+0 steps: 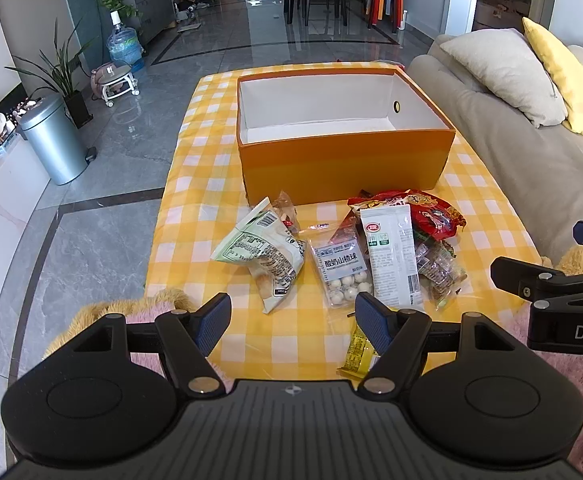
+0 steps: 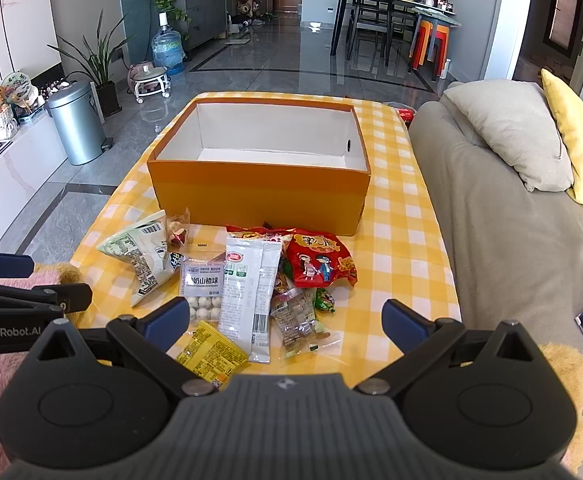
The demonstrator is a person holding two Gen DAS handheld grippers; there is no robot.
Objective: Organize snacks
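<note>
Left wrist view: both grippers' fingers [image 1: 214,322] wide apart, empty.

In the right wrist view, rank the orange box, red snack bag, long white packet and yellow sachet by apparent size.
1. orange box
2. red snack bag and long white packet: alike in area, not ranked
3. yellow sachet, though nearest the camera and partly hidden by the tool.
</note>
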